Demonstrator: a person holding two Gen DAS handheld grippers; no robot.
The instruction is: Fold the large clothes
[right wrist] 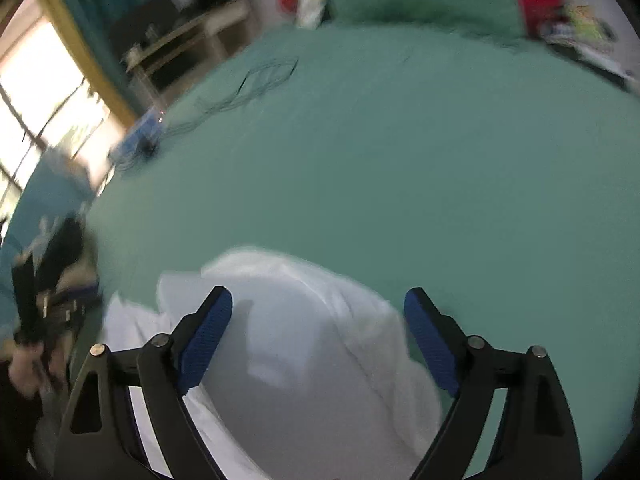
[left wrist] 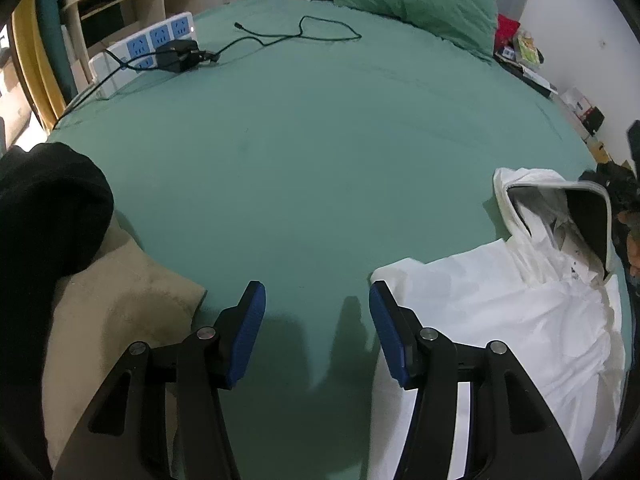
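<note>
Clothes lie at both near corners of the green bed [left wrist: 320, 140] in front of you. Far left in your left wrist view, a black garment [left wrist: 48, 216] rests on a beige garment [left wrist: 120, 312], whose corner reaches close to the left blue pad. Your left tongs [left wrist: 316, 332] hang over bare sheet with the jaws spread and nothing between them. The right pad sits at the edge of the white hooded jacket [left wrist: 500, 320], but you cannot tell whether it touches the cloth. That jacket lies flat at the near right of the bed, its hood [left wrist: 560, 216] standing open toward the pillow end and showing a dark lining. Farther back on the left, a white power strip [left wrist: 156, 40] with blue sockets carries a black charger [left wrist: 176, 54], and its cable [left wrist: 300, 32] loops across the sheet toward a green pillow [left wrist: 416, 0].

Your right wrist view is smeared with blur. There your right tongs [right wrist: 318, 340] are spread wide above the white jacket [right wrist: 304, 352]; the cloth lies beneath the gap, and neither pad pinches it. At that view's left edge a hand [right wrist: 24, 368] grips the other black tool
</note>
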